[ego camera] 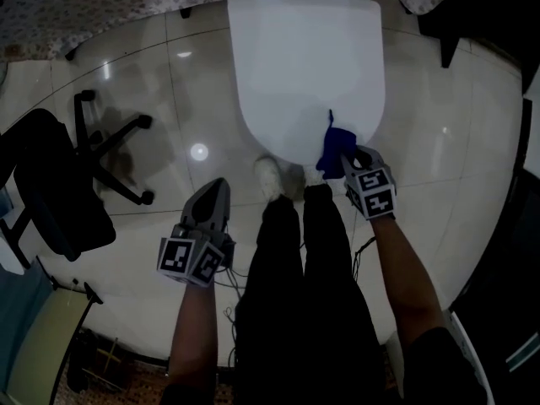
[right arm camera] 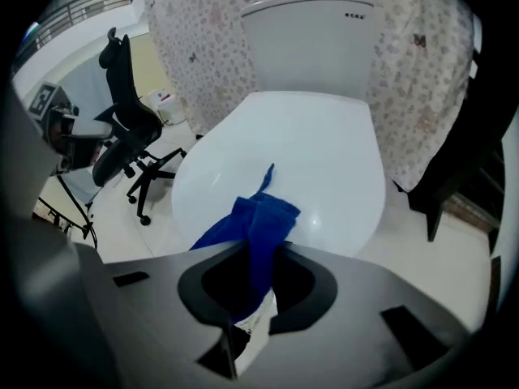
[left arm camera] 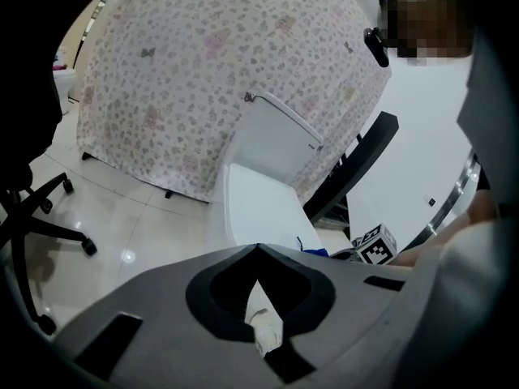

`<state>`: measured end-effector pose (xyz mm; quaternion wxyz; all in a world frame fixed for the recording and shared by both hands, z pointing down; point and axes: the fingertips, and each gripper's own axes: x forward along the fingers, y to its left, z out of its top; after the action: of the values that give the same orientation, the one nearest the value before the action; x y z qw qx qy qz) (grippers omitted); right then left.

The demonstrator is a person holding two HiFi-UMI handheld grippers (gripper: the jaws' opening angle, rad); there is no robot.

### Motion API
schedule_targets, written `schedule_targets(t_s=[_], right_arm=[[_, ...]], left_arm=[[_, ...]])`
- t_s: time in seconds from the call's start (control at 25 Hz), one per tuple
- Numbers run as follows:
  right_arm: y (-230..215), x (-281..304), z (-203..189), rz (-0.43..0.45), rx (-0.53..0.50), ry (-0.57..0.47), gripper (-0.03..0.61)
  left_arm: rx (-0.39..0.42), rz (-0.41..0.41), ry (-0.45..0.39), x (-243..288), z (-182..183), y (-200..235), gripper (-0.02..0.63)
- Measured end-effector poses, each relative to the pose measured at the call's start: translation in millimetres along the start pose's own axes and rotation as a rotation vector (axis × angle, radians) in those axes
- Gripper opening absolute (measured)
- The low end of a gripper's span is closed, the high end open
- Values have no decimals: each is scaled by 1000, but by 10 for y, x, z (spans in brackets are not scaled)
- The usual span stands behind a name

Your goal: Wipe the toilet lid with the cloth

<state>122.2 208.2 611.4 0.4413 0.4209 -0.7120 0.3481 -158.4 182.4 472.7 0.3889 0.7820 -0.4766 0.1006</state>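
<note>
1. The right tongs (right arm camera: 255,292) are clamped on a bunched blue cloth (right arm camera: 258,217). The left tongs (left arm camera: 259,298) are pressed together with nothing in them and hang low at 7 o'clock in the head view, well away from the toilet.
2. The cloth (ego camera: 335,148) sits at the front rim of the white toilet lid (ego camera: 304,66), at about 5 o'clock on the lid in the head view. Whether it is already touching the surface cannot be told.
3. The cloth's long axis runs from 6 to 12 o'clock in the right gripper view, from the pinch toward the cistern (right arm camera: 312,39). A thin loose corner leads, pointing at 12 o'clock, and the bulk is wadded just ahead of the tongs.
4. Risks, as a judgement:
   - The wad is narrow, so each pass would likely clean only a thin stripe and leave much of the lid untouched.
   - Little cloth stands ahead of the pinch, so pressing down could bring the hard tips of the right tongs (ego camera: 344,162) onto the glossy lid.
   - Drag against the lid could tug the cloth out of the grip, or fold the loose corner under.
   - Starting at the curved rim, a sideways stroke could run off the edge.
</note>
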Motion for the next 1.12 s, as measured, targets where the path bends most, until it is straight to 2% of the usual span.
schedule_targets(t_s=[0.16, 0.36, 0.6, 0.68, 0.8, 0.92, 1.0, 1.12], right_arm=[[-331, -89, -104, -60, -15, 15, 54], [-571, -161, -157, -131, 26, -4, 55], [-949, -244, -372, -219, 142, 21, 54], [-1038, -362, -389, -239, 170, -2, 54], [-1091, -686, -354, -268, 186, -53, 54], [-1173, -1159, -82, -299, 189, -159, 54], [-1271, -1558, 184, -343, 185, -239, 54], [-1345, -2369, 309, -409, 220, -308, 54]], left_arm=[[19, -5, 6, 0, 21, -53, -8], [44, -12, 10, -14, 100, -83, -8], [49, 17, -6, -63, 179, -47, -8], [58, 20, -21, -93, 255, -68, -8], [88, 16, -52, -228, 486, -141, -8], [127, 10, -126, -445, 932, -240, -8], [140, 13, -191, -638, 1280, -288, -8], [125, 33, -215, -1143, 1602, -454, -8]])
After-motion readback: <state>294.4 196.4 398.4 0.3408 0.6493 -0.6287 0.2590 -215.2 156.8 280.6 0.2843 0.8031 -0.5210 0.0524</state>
